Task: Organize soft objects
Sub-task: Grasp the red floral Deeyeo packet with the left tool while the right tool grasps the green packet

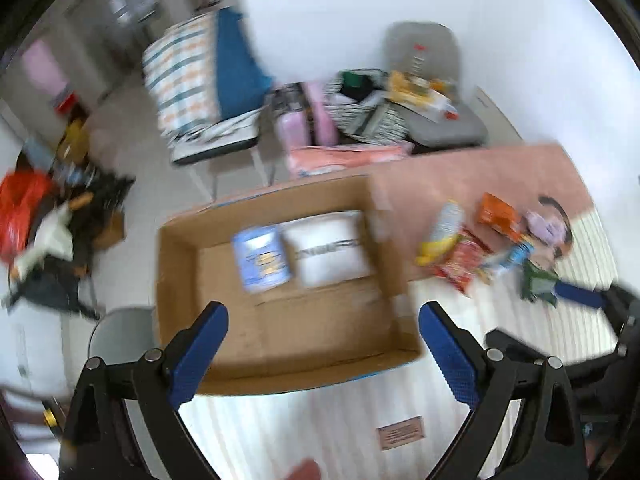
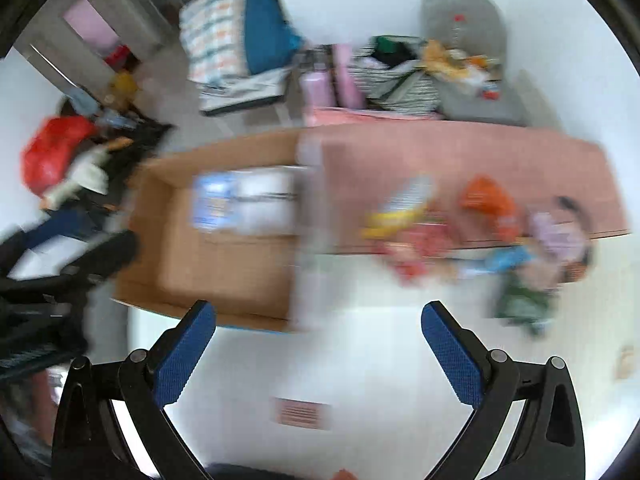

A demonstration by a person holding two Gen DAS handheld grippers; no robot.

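An open cardboard box (image 1: pixel 180 264) (image 2: pixel 168 216) sits on the table's left end. Inside lie a blue-white packet (image 1: pixel 262 260) (image 2: pixel 212 200) and a white pillow-like pack (image 1: pixel 330 248) (image 2: pixel 266 200). Several soft packets lie in a pile to the right: a yellow-white one (image 1: pixel 440 232) (image 2: pixel 400 208), a red one (image 1: pixel 460 264) (image 2: pixel 416 248), an orange one (image 1: pixel 498 214) (image 2: pixel 486 200), a green one (image 1: pixel 538 284) (image 2: pixel 520 300). My left gripper (image 1: pixel 323 314) is open and empty above the box's near edge. My right gripper (image 2: pixel 319 312) is open and empty, above the white mat; it also shows at the right of the left wrist view (image 1: pixel 580 294). Both views are blurred.
A pink cloth (image 1: pixel 480 168) (image 2: pixel 460 160) covers the table's far half, a white striped mat (image 1: pixel 560 328) the near half. Chairs behind hold a grey cushion (image 1: pixel 424 48), striped bags (image 1: pixel 368 116) and folded bedding (image 1: pixel 184 76). Clutter lies on the floor at left (image 1: pixel 52 216).
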